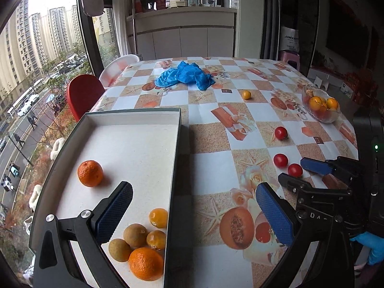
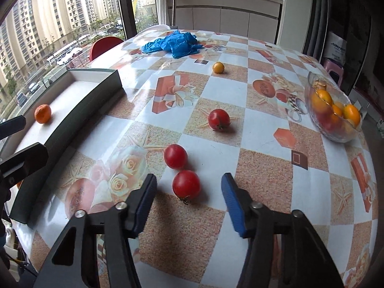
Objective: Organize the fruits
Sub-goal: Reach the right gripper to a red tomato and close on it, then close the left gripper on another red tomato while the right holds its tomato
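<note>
Glass bowl (image 2: 332, 110) — fruit inside hard to distinguish.

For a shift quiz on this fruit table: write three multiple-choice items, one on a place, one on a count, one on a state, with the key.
1. Where does the glass bowl stand?
A. Inside the box
B. Near the table's right edge
C. On the red chair

2. How many red tomatoes lie loose on the tablecloth?
A. One
B. Three
C. Five

3. How does the right gripper stand to the nearest tomato?
A. Open, fingers either side without touching it
B. Clamped on it, lifted
C. Closed far from it

Key: B, the bowl sits at the right rim, apart from the white box. B, the nearest one, the middle tomato and the far tomato make three. A, gaps show on both sides of the fruit.
</note>
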`<state>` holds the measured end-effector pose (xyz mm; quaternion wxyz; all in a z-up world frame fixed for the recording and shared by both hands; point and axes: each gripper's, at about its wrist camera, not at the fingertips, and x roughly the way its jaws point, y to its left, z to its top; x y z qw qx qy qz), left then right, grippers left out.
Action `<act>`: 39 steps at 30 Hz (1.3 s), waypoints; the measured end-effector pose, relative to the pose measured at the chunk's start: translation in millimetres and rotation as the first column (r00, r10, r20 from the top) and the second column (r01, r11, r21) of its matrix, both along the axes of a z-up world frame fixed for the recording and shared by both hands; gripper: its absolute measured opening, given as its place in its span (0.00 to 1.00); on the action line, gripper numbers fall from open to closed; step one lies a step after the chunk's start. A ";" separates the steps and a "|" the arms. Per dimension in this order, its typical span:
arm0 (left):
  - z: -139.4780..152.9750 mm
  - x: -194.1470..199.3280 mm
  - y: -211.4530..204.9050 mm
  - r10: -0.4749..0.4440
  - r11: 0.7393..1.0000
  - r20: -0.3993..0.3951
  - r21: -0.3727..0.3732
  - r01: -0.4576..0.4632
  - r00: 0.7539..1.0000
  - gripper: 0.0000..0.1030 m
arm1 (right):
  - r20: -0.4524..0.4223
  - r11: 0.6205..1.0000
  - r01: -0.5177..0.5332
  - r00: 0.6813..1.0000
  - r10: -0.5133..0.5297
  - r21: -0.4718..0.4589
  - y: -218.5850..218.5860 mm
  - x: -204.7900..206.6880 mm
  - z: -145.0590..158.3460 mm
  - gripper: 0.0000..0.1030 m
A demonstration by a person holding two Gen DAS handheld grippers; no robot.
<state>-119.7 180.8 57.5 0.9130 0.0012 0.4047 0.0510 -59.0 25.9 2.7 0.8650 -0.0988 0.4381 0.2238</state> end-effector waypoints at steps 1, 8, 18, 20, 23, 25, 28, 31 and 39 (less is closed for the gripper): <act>-0.2 1.7 -3.1 -0.006 1.000 -0.004 0.009 0.006 1.000 1.00 | 0.002 1.000 0.002 1.000 -0.002 0.000 -1.5 -0.1 0.9 0.24; -12.4 25.6 -49.2 -0.088 0.996 -0.063 0.022 0.090 0.994 1.00 | -0.034 0.990 0.127 0.992 -0.126 0.062 -56.5 -4.7 4.6 0.23; -43.7 73.4 -99.2 -0.110 0.993 -0.119 0.023 0.114 0.987 1.00 | 0.006 0.958 0.285 0.959 -0.285 0.015 -123.5 -33.8 4.0 0.23; -50.9 78.8 -105.0 -0.111 0.993 -0.135 0.031 0.116 0.985 1.00 | 0.011 0.958 0.287 0.958 -0.287 0.021 -126.0 -35.3 4.1 0.23; -55.7 80.2 -107.2 -0.114 0.993 -0.126 0.025 0.118 0.985 1.00 | 0.022 0.958 0.286 0.958 -0.287 0.023 -126.3 -36.8 3.0 0.23; -56.8 80.8 -105.9 -0.117 0.993 -0.123 0.012 0.119 0.986 1.00 | 0.030 0.958 0.286 0.958 -0.286 0.027 -125.3 -36.2 2.1 0.23; -60.2 82.4 -97.0 -0.112 0.992 -0.123 -0.070 0.104 0.986 1.00 | 0.039 0.958 0.285 0.957 -0.286 0.035 -126.1 -37.7 1.6 0.23; -60.8 82.1 -99.5 -0.116 0.992 -0.126 -0.061 0.109 0.985 1.00 | 0.045 0.957 0.288 0.956 -0.290 0.040 -126.5 -38.8 0.8 0.23; -59.8 83.3 -102.7 -0.103 0.994 -0.146 -0.060 0.095 0.984 0.95 | 0.059 0.953 0.300 0.951 -0.303 0.045 -126.0 -40.8 0.0 0.23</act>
